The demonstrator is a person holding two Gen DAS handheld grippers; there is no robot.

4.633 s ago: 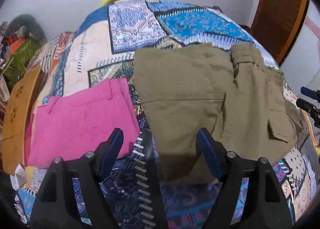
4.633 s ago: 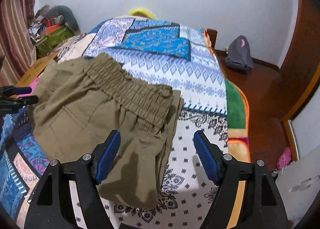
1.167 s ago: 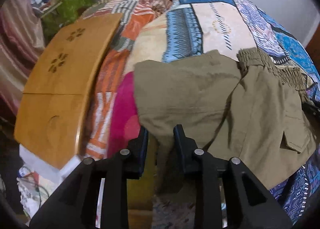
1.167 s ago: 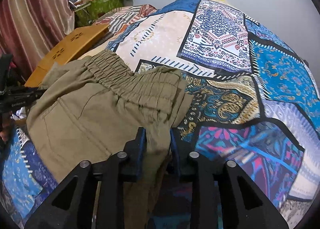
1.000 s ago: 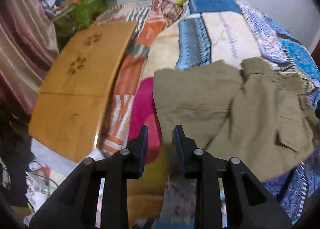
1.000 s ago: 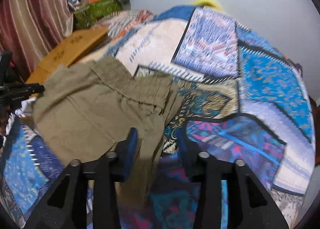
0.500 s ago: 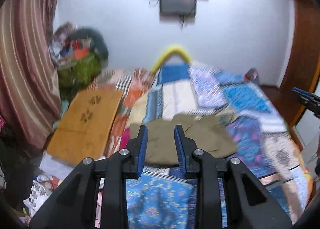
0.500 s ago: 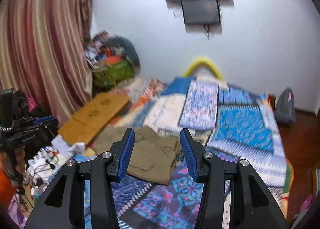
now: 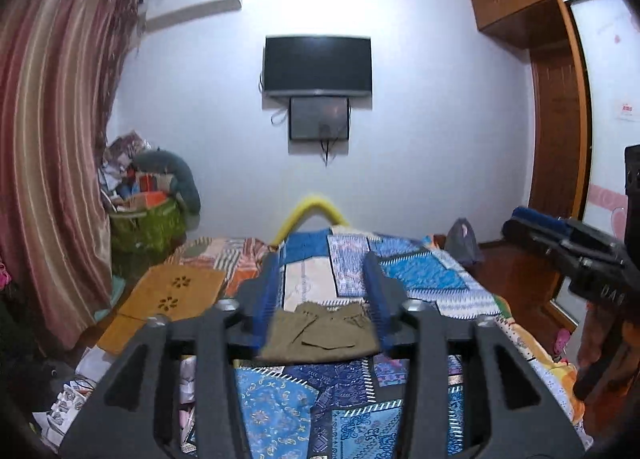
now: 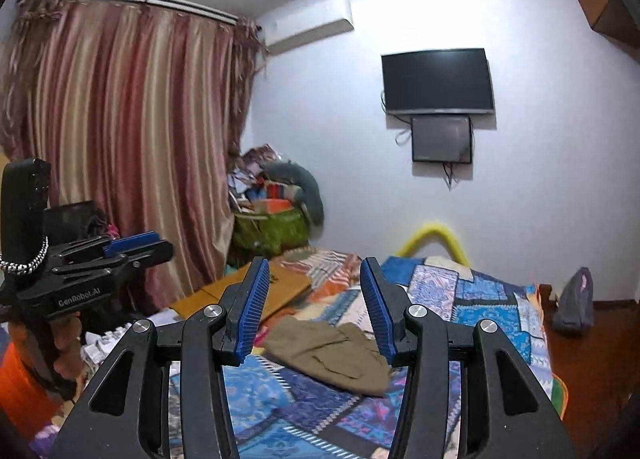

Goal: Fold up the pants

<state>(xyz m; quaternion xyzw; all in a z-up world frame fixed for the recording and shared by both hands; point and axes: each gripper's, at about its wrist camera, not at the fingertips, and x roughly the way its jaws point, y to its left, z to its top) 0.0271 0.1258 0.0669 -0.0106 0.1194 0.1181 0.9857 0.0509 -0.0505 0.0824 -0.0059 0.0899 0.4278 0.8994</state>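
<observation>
Lying folded on bed [image 9: 440, 271], pants [image 9: 320, 333], left hand-held gripper [image 9: 324, 299] opening empty, right hand-held gripper [image 10: 312, 305] spread

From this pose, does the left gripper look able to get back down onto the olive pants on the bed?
Probably yes. The left gripper is raised and apart from the olive pants, jaws opening with nothing between them. Only patterned bedspread lies between; the right gripper is off to the side.

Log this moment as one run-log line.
stage: fold done, backed off | olive pants: folded on bed | left gripper: opening, empty | right gripper: open, empty
</observation>
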